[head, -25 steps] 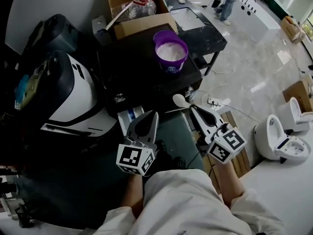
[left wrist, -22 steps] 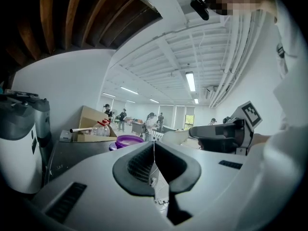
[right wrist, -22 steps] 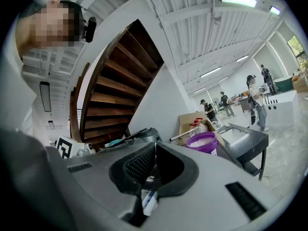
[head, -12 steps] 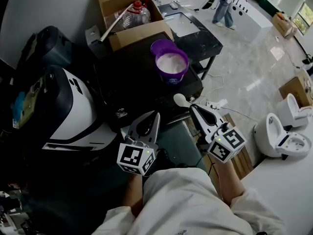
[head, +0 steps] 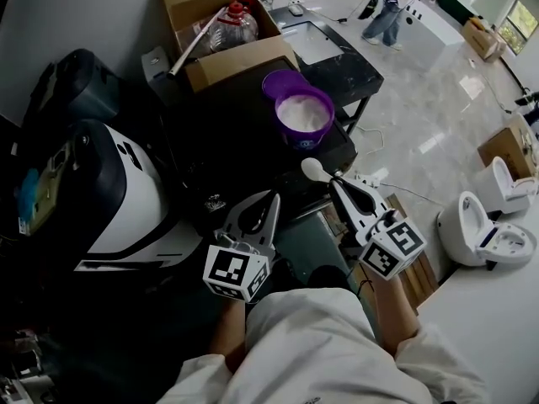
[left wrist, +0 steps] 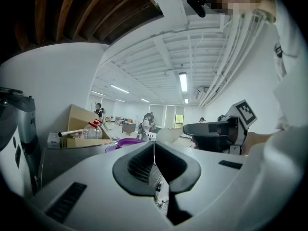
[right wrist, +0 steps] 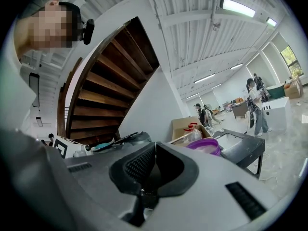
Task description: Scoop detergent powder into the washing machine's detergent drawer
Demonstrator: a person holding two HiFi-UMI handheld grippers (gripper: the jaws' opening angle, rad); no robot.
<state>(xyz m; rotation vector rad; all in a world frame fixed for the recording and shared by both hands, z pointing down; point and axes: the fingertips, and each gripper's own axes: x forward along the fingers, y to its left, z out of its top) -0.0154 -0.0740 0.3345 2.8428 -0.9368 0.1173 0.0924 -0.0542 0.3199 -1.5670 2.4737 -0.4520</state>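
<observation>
A purple tub (head: 303, 116) of white detergent powder stands on a black tabletop (head: 227, 116); it also shows in both gripper views (left wrist: 126, 142) (right wrist: 204, 145). My right gripper (head: 337, 183) is shut on the handle of a white spoon (head: 312, 169), whose empty bowl hangs just short of the tub, off the table's near edge. The spoon (left wrist: 169, 135) shows in the left gripper view too. My left gripper (head: 271, 199) is shut on nothing, level with the right one and left of it. The white and black washing machine (head: 126, 192) sits at the left; its drawer is hidden.
An open cardboard box (head: 253, 53) with a plastic bottle (head: 232, 25) stands behind the tub. A black sink stand (head: 345, 53) is at the back right. White toilets (head: 488, 234) and cables lie on the floor at the right. A person (head: 383, 7) stands far off.
Both grippers have edged up toward the table, and the spoon bowl is closer to the tub. The white drawer seen by the left gripper a second ago no longer shows.
</observation>
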